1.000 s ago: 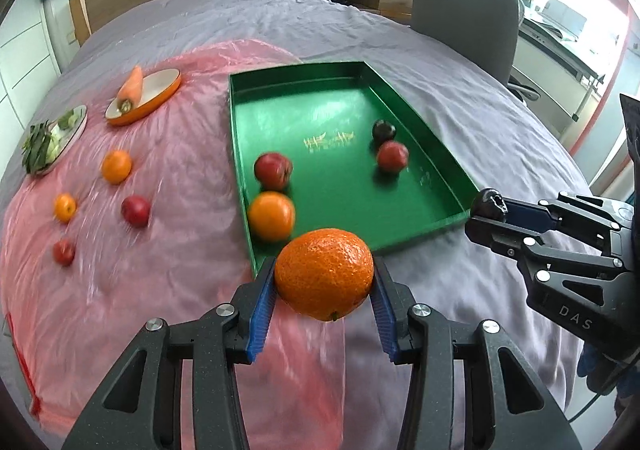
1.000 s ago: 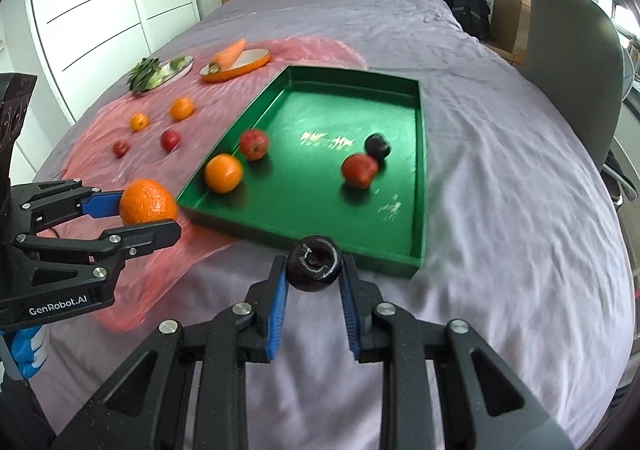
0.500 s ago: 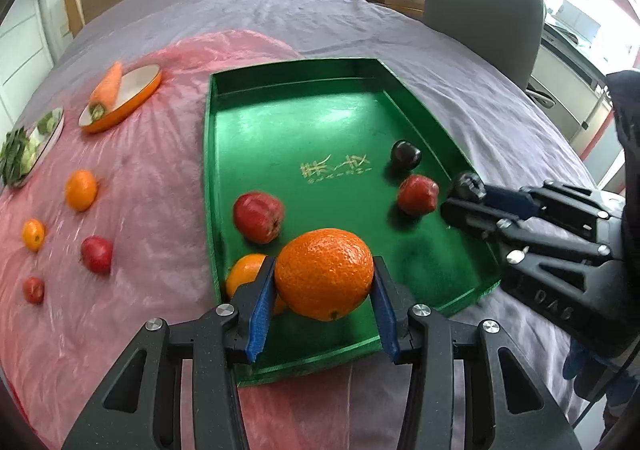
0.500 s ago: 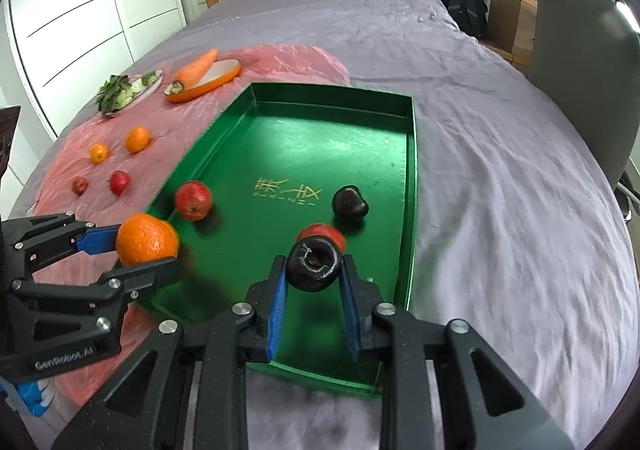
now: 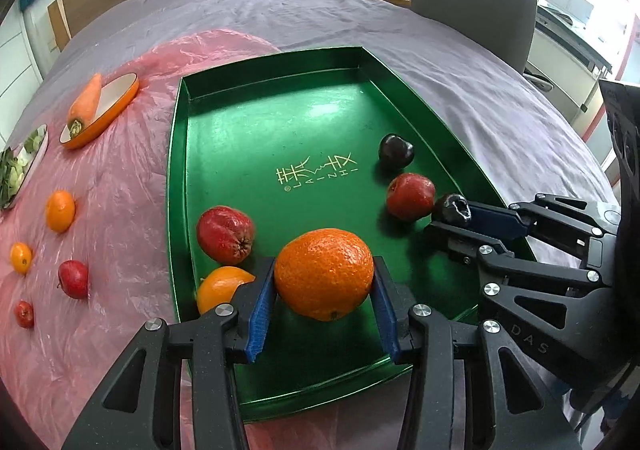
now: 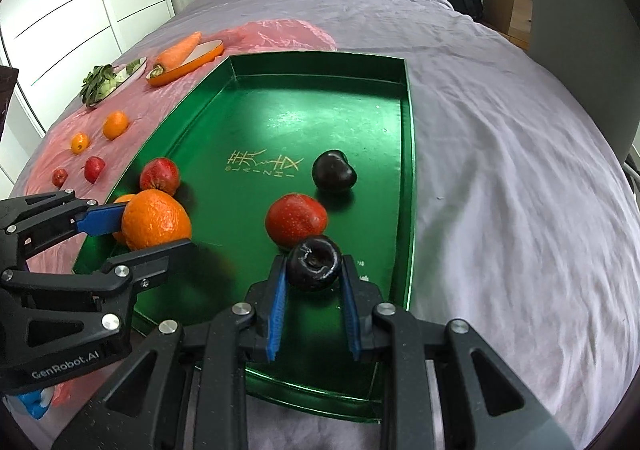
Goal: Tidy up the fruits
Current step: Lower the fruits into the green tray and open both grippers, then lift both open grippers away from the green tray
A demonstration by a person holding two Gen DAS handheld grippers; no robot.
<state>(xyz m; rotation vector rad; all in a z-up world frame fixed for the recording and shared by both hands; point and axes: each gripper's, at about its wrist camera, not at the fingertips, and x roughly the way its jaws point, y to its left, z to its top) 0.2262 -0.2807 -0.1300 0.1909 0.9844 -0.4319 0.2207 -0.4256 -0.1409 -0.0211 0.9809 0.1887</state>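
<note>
At the bottom centre of the left wrist view, the left gripper (image 5: 324, 290) pinches a big orange (image 5: 324, 273) over the near end of the green tray (image 5: 276, 65). The right gripper (image 6: 314, 282) pinches a dark plum (image 6: 315, 262) above the tray's near right part. Four fruits already lie in the tray. At the left, five small fruits (image 5: 60, 209) wait on the pink sheet (image 5: 120, 209), so about half is left.
</note>
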